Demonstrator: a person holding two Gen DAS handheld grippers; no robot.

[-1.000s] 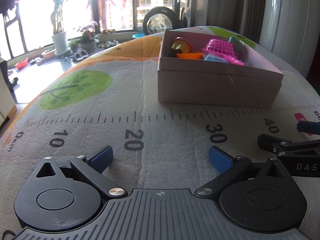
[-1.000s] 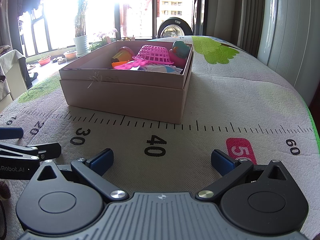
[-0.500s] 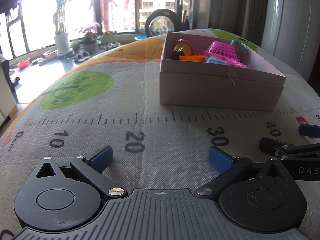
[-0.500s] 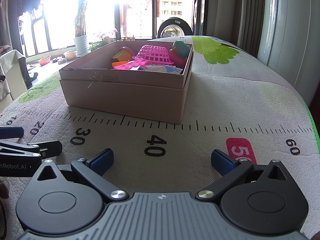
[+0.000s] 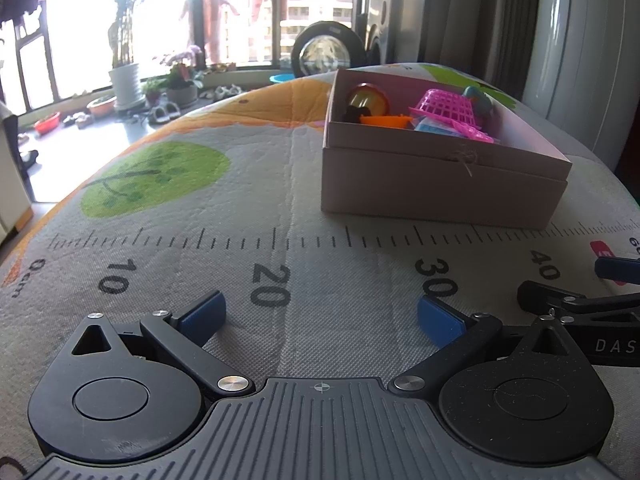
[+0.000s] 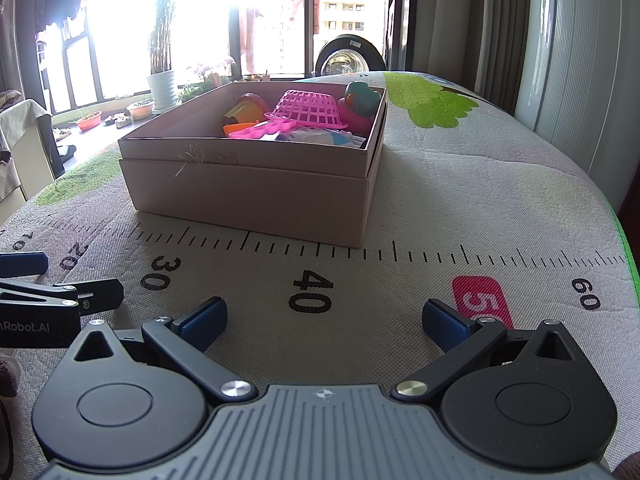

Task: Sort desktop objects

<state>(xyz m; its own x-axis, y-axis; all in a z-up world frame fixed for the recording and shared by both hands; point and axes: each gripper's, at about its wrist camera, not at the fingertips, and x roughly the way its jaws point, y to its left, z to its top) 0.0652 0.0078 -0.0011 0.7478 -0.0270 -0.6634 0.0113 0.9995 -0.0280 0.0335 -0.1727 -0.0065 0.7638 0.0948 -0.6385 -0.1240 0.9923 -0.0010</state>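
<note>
Closest to my cameras, my left gripper (image 5: 318,318) sits low over the printed mat (image 5: 240,208), its blue-padded fingers (image 5: 202,314) spread wide apart with nothing between them, the gap facing the "20" and "30" marks of the ruler print (image 5: 272,284). My right gripper (image 6: 324,320) rests just beside it on the same mat, likewise released and empty, its span reaching from near the "40" to the pink "50" label (image 6: 482,300). Each tool appears at the edge of the other's view: the right one's black arm and blue pad at the far right of the left wrist picture, the left one's lettered arm at the far left of the right wrist picture.

Beyond the ruler line stands the pink cardboard box (image 6: 248,192), open at the top and well apart from both tools. Inside it lie the sorted toys: a pink plastic basket (image 6: 310,108) tipped on its side, an orange piece (image 5: 386,121), a round red-and-yellow toy (image 5: 368,98) at the left end, a teal-topped duck-like toy (image 6: 360,104) at the right end, and a pink flat toy (image 6: 260,130) with a pale packet (image 6: 312,136) beside it.

Farther off, the mat shows a green tree print (image 5: 156,178). Behind it are sunlit windows (image 6: 280,16), potted plants (image 5: 126,84) on the floor, a round-doored appliance (image 6: 350,56) and grey curtains (image 6: 452,16).
</note>
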